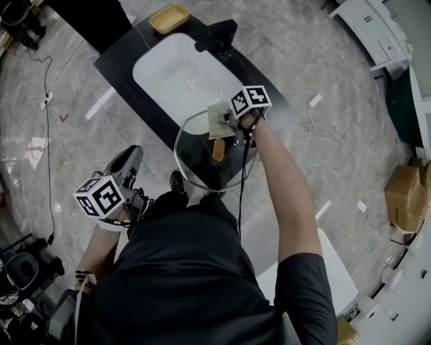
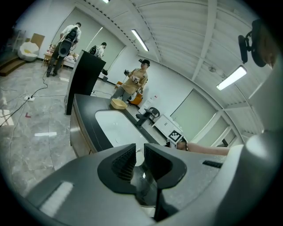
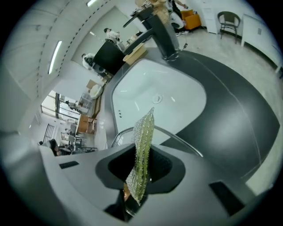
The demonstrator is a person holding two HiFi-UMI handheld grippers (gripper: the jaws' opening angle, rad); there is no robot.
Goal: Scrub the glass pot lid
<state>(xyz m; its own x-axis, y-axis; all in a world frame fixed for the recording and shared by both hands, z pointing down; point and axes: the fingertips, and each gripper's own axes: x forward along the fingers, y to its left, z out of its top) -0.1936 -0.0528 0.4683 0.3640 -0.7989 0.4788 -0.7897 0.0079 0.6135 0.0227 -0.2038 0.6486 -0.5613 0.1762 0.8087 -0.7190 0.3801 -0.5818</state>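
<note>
Clamping glass pot lid (image 1: 202,168) in left hand-held gripper (image 2: 139,153), scouring pad (image 3: 144,132) in right hand-held gripper (image 3: 142,155); may slip if scrubbed hard.

A dark short-sleeved shirt (image 1: 202,269) is worn. Black-and-white marker cubes (image 1: 99,197) are carried on the grey left gripper (image 2: 139,155) and right gripper (image 3: 142,170); a black cable (image 1: 241,182) is seen.

A dark worktop (image 1: 118,64) carries a white sink (image 1: 175,74) — 1 black faucet (image 1: 217,35) at its far edge, 1 yellow tray (image 1: 169,18) just beside. A cardboard box (image 1: 402,197) stands well apart, to the right.
</note>
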